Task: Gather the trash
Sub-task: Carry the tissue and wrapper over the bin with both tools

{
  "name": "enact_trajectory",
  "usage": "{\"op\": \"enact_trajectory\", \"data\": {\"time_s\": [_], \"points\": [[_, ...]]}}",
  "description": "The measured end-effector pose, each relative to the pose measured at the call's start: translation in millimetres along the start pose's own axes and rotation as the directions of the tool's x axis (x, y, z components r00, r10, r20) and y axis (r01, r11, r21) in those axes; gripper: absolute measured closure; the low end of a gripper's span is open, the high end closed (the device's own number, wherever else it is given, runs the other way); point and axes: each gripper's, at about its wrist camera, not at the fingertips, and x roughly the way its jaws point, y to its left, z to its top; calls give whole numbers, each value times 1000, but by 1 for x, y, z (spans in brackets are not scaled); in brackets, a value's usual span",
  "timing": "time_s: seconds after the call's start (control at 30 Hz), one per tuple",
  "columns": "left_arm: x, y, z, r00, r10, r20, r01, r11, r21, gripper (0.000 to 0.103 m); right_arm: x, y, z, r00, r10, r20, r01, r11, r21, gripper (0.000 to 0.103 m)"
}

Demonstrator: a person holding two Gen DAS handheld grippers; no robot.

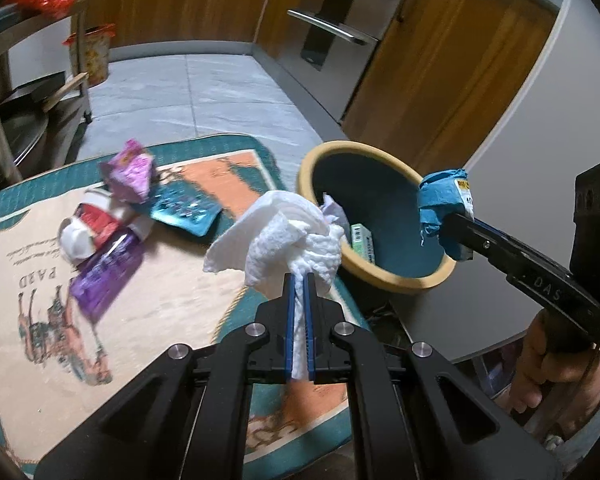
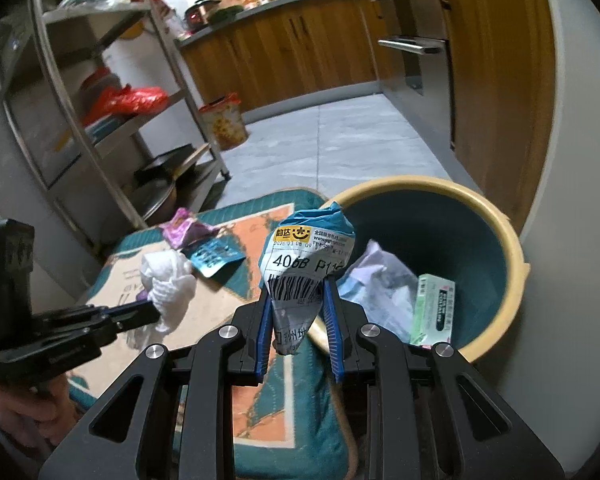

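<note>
White tissue pinched in the left gripper hangs at the bin rim's nine o'clock and, like the right gripper's clamped blue parcel, may drop short onto the mat.

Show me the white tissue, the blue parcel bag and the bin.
white tissue (image 1: 284,228), left wrist view, middle of the wad.
blue parcel bag (image 2: 308,264), right wrist view, on its label.
bin (image 2: 512,264), right wrist view, yellow rim.

My left claw, matt black plastic with ribbed blue pads, pinches soft embossed white tissue. At my 2 o'clock the right claw clamps a crinkled blue plastic mailer with a paper label. Bin: smooth plastic, cream rim. Woven cloth mat; glossy foil wrappers at 10 o'clock. Cabinets: varnished wood.
</note>
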Motion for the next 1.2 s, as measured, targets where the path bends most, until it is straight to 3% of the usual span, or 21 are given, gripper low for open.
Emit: {"op": "enact_trajectory", "data": {"time_s": [0.3, 0.53, 0.83, 1.2], "points": [[-1, -33, 43, 1000, -20, 9, 19, 996, 87, 99, -23, -20, 16, 995, -49, 83, 50, 999, 0, 78], [6, -58, 72, 997, -69, 29, 66, 992, 108, 99, -24, -39, 14, 993, -85, 78, 82, 996, 40, 78], [40, -89, 78, 995, -105, -2, 104, 985, 134, 99, -14, -52, 10, 992, -118, 51, 115, 991, 69, 78], [82, -91, 80, 989, -133, -60, 139, 985, 101, 99, 7, -61, 16, 991, -132, 13, 130, 987, 97, 78]]}}
